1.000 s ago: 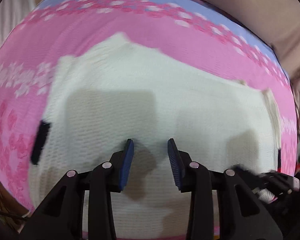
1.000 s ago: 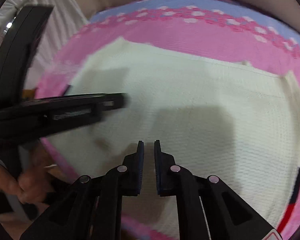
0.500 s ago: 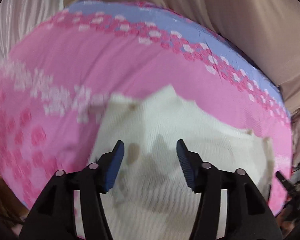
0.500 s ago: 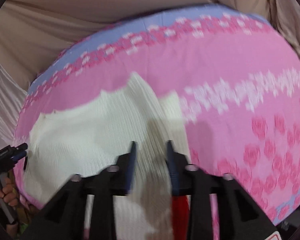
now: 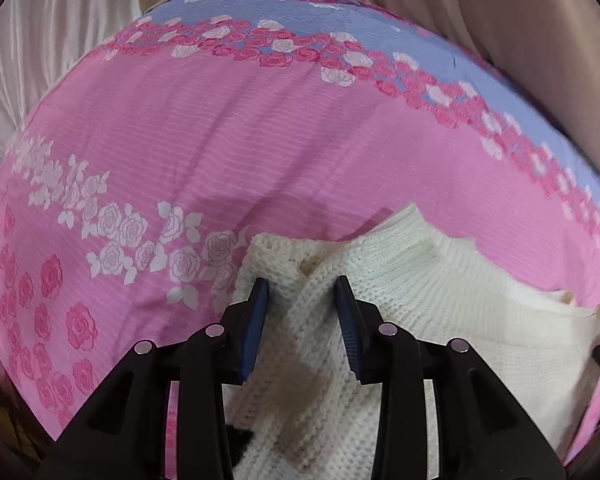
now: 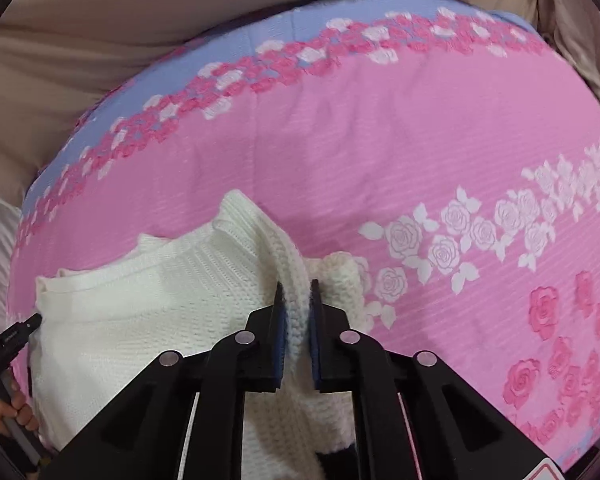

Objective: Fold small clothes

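A white knit sweater [image 5: 460,320] lies on a pink rose-print bedsheet [image 5: 260,140]. My left gripper [image 5: 300,308] points down at the sweater's left edge. Its jaws are closing on a raised fold of knit that fills the gap between the blue pads. In the right wrist view the sweater [image 6: 140,320] spreads to the left. My right gripper [image 6: 297,300] is shut on a thick ridge of its right edge, pinched upright between the pads. The left gripper [image 6: 16,332] shows at the far left, with a person's hand [image 6: 8,412] on its handle.
The sheet [image 6: 420,140] has a blue band with roses along its far side. Beige cloth [image 6: 100,20] hangs behind it, and white satin fabric [image 5: 40,40] lies at the back left. Bare pink sheet stretches beyond and beside the sweater.
Both grippers left the middle of the sweater for opposite edges, left going left and right going right. Each opened wider on the way, then closed on a fold of knit.
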